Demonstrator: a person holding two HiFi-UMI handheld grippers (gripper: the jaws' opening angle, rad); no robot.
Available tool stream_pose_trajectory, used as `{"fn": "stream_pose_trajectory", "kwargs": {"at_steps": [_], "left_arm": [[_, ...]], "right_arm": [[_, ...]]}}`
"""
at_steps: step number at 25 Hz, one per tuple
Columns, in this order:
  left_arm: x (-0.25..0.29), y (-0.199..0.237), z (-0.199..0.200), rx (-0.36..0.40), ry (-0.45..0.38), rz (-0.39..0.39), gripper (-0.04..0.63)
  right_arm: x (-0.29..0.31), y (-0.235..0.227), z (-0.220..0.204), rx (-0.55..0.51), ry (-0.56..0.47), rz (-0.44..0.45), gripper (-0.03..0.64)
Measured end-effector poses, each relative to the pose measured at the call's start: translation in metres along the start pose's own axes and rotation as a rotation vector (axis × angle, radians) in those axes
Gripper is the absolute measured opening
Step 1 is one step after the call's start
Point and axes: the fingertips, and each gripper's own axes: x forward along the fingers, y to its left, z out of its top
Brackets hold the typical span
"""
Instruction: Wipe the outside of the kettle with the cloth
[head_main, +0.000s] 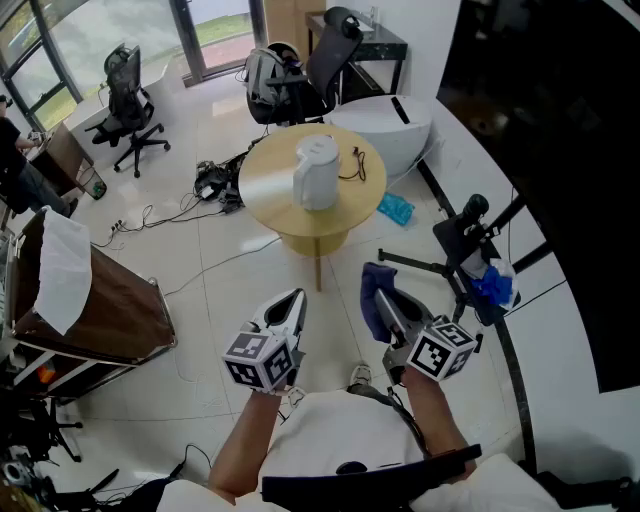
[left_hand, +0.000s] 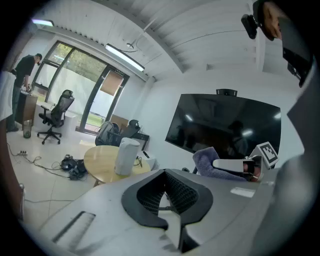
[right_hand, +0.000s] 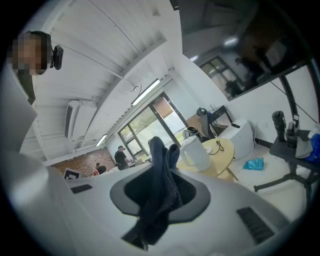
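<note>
A white kettle (head_main: 317, 172) stands upright on a round wooden table (head_main: 265, 190) some way ahead of both grippers. My left gripper (head_main: 293, 303) is held in the air short of the table, shut with nothing between its jaws. To its right my right gripper (head_main: 386, 305) is shut on a dark blue cloth (head_main: 373, 287), which bunches up out of the jaws. The right gripper view shows the cloth (right_hand: 161, 184) pinched between the pads, with the kettle (right_hand: 196, 153) beyond it. In the left gripper view the kettle (left_hand: 126, 156) is ahead to the left and the cloth (left_hand: 207, 161) to the right.
A black cable (head_main: 355, 165) lies on the table beside the kettle. Office chairs (head_main: 128, 100) and a backpack (head_main: 265, 80) stand behind the table. A tripod (head_main: 470, 240) is on the right, a blue rag (head_main: 396, 209) on the floor, and a brown cart (head_main: 95, 305) on the left.
</note>
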Motion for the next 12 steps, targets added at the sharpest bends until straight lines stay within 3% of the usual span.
{"fn": "stream_pose_trajectory", "kwargs": {"at_steps": [12], "left_arm": [[0.02,-0.005,-0.001,0.015,-0.003,0.051,0.0]], "right_arm": [[0.0,-0.021,0.013,-0.006,0.012,0.021,0.081]]}}
